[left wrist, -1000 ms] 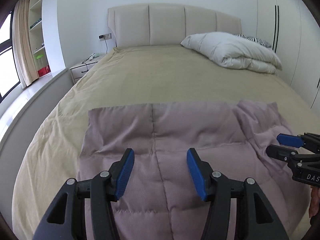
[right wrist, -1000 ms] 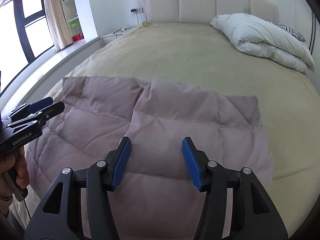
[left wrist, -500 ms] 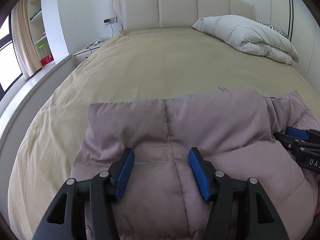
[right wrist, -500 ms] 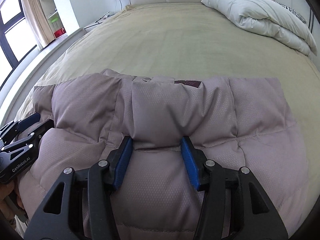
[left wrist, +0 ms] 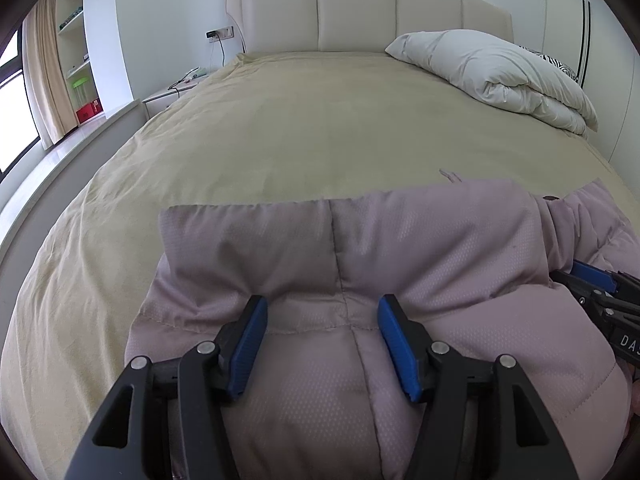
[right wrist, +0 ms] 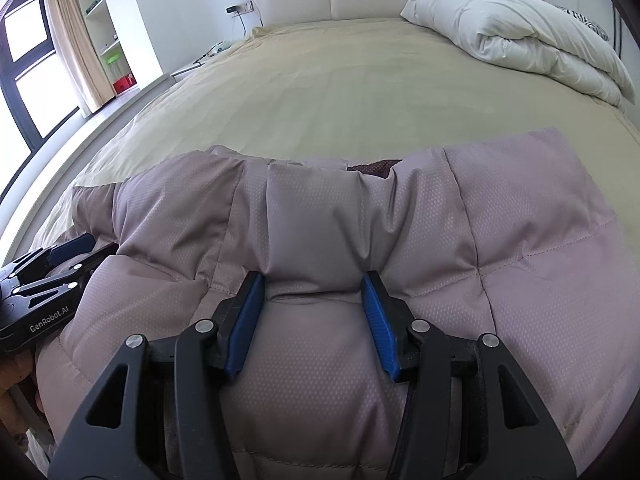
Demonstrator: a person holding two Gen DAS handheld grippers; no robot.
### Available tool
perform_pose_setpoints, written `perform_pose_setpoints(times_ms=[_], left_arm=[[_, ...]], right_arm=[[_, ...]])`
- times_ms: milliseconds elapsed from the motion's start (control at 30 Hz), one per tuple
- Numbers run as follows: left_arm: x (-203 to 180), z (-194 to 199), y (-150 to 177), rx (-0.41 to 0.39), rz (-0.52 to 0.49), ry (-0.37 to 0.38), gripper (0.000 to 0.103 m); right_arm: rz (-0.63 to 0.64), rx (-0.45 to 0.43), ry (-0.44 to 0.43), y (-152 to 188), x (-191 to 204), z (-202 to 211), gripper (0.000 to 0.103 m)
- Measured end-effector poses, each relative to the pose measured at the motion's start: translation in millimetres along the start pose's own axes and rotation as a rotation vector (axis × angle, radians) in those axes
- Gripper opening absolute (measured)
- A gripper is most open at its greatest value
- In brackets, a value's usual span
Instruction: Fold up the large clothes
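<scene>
Closest to each camera, a pair of black jaws with blue pads presses down into a puffy mauve quilted down jacket [left wrist: 420, 240] that lies across the near end of a bed. On the left gripper [left wrist: 322, 312], the jaws stand apart with a raised roll of jacket fabric bulging between the pads; whether the pads truly pinch it cannot be told. On the right gripper [right wrist: 314, 286], the jaws sit closer together and the blue pads press against both sides of a bunched fold of the jacket, clamped on it. Each gripper shows at the edge of the other's view, low and to the side, resting against the same jacket, with part of a hand [right wrist: 16, 384] behind the left one. Past the folded edge, a dark lining patch shows near the collar. Beyond the jacket stretches the tan bedspread [left wrist: 320, 120], smooth and bare in the middle. Farther back on the right lies a folded white duvet [left wrist: 492, 68], and behind it a cream padded headboard [left wrist: 360, 12]. To the left, a bedside table [left wrist: 168, 94], shelves and a curtained window.
</scene>
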State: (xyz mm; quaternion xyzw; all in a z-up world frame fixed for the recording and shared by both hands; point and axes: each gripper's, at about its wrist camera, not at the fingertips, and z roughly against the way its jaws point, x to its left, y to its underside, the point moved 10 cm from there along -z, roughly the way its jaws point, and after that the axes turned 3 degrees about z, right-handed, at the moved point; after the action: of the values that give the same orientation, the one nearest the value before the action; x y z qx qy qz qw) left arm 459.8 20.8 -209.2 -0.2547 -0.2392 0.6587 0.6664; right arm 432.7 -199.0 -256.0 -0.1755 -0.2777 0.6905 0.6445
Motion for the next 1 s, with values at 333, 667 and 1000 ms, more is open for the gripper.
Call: perform_pose_setpoints(times_ms=[333, 667, 1000], left_arm=[[-1.2, -2.7, -0.7, -0.003, -0.003, -0.005, 0.062], [-0.7, -2.7, 0.4, -0.011, -0.002, -0.002, 0.062], [-1.8, -4.4, -1.3, -0.007, 0.013, 0.012, 0.062]], right_arm=[[0.000, -0.033, 0.012, 6.1, 3.6, 2.9, 0.049], [0.033, -0.118, 0.074, -14.3, -2.0, 71.2, 0.051], [-0.312, 0.005, 0.108, 10.7, -127.1, 34.2, 0.052]])
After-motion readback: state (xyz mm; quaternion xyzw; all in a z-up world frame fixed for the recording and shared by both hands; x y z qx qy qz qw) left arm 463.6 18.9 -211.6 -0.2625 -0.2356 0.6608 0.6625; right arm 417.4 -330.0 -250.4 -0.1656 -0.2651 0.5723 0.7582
